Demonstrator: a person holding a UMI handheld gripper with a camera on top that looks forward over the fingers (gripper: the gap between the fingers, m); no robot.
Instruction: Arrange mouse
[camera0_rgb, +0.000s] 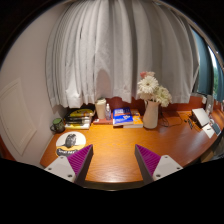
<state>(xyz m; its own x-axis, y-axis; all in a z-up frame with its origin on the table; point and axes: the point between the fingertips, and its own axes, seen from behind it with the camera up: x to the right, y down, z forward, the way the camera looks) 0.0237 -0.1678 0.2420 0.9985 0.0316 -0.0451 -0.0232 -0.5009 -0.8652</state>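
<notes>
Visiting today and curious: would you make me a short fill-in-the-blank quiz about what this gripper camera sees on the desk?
1. The vase holds ____.
2. Behind the wooden desk hang pale ____.
3. The gripper has its fingers ____, with nothing between them.
4. The round black-and-yellow object lies just ahead of the ____ finger.

Missing words: flowers; curtains; open; left
</notes>
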